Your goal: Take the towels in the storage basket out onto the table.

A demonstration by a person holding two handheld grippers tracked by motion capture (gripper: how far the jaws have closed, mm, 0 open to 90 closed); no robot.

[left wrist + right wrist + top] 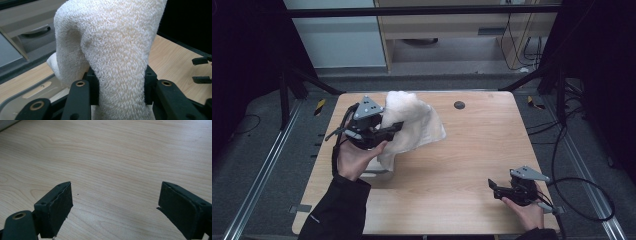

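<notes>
A thick white towel [414,120] is lifted at one end over the left half of the wooden table [472,150], and its far part still rests on the wood. My left gripper [393,128] is shut on a fold of it. In the left gripper view the towel [112,42] rises as a bunched column between the two black jaws of the left gripper [121,83], which press it from both sides. My right gripper [493,188] rests low near the table's right front corner, open. Bare wood shows between its pads [60,207] in the right gripper view [115,207].
A pale shallow tray [30,95] lies under the lifted towel, and its edge shows in the high view [379,170]. A small black round disc [459,105] sits at the table's far middle. The right gripper's jaws [201,70] appear far off. Cables trail on the floor at right.
</notes>
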